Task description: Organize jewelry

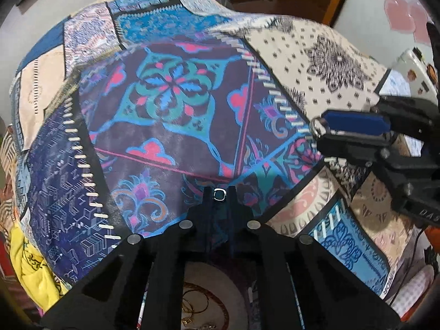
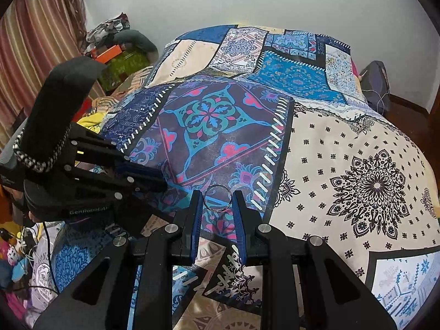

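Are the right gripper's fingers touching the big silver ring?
Touching. The right wrist view shows the silver ring pinched between the right gripper fingers, both sides of it pressed against their blue pads above the bedspread.

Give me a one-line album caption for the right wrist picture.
Right gripper pinches a thin silver ring above a patchwork bedspread, left gripper alongside.

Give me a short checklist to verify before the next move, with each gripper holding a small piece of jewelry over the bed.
1. Right gripper grips the silver ring between both fingers: ok.
2. Left gripper is shut on the small silver piece: ok.
3. The two grippers are apart, not touching: ok.
4. Dish with gold jewelry lies under the left gripper: ok, mostly hidden.
5. Free place in the dish: cannot tell.
6. Patchwork bedspread ahead has no loose jewelry: ok.
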A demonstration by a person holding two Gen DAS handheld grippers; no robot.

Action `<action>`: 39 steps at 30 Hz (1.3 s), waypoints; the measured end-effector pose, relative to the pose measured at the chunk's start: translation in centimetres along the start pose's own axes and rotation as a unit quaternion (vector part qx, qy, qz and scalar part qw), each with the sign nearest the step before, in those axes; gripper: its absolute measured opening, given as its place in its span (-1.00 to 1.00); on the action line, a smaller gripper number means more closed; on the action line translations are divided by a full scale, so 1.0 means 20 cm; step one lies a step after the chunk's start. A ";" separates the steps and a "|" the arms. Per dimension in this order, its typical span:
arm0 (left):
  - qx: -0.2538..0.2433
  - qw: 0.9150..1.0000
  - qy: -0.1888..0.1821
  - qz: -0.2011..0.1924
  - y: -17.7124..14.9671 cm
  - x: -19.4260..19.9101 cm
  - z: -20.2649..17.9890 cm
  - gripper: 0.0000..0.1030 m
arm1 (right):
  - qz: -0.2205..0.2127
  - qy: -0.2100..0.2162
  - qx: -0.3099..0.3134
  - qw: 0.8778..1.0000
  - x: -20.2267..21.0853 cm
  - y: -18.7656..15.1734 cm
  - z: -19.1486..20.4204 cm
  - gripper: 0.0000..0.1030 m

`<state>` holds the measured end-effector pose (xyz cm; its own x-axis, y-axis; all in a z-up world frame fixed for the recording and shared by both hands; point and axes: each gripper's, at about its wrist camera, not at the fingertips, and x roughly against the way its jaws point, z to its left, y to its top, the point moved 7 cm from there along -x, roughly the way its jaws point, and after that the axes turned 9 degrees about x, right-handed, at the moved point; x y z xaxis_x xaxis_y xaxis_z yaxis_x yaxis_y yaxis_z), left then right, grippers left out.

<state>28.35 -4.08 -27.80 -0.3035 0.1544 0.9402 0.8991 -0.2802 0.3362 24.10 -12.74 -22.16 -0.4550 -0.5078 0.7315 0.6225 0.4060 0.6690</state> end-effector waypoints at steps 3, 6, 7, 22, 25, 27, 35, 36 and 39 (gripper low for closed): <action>0.002 1.000 0.003 -0.023 0.02 0.07 -0.01 -0.85 | -0.002 -0.004 0.001 1.000 0.02 0.02 0.01 -0.62; -0.006 0.999 0.018 -0.049 0.02 0.16 -0.02 -0.85 | -0.008 -0.009 0.007 1.000 0.05 0.04 0.03 -0.62; -0.004 0.998 0.020 -0.058 0.02 0.19 -0.01 -0.85 | -0.010 -0.009 0.008 1.000 0.06 0.05 0.04 -0.62; 0.041 0.989 0.042 -0.134 -0.12 0.57 0.15 -0.85 | -0.045 -0.012 0.044 0.998 0.22 0.20 0.29 -0.62; 0.047 0.988 0.049 -0.139 -0.17 0.62 0.19 -0.85 | -0.048 -0.007 0.058 0.997 0.22 0.23 0.38 -0.62; 0.054 0.987 0.052 -0.141 -0.21 0.65 0.23 -0.85 | -0.048 -0.005 0.065 0.997 0.22 0.23 0.42 -0.62; 0.086 0.984 0.046 -0.149 -0.33 0.70 0.33 -0.85 | -0.037 0.013 0.083 0.996 0.14 0.24 0.58 -0.62; 0.087 0.984 0.046 -0.149 -0.34 0.70 0.34 -0.85 | -0.034 0.016 0.084 0.996 0.12 0.23 0.59 -0.62; 0.089 0.984 0.042 -0.150 -0.37 0.67 0.33 -0.85 | -0.023 0.022 0.088 0.996 0.08 0.22 0.63 -0.62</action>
<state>19.73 6.40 -17.99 -0.5814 0.1238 0.8041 0.8043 -0.0619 0.5910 18.07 -2.28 -16.39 -0.4503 -0.5595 0.6958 0.4790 0.5063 0.7171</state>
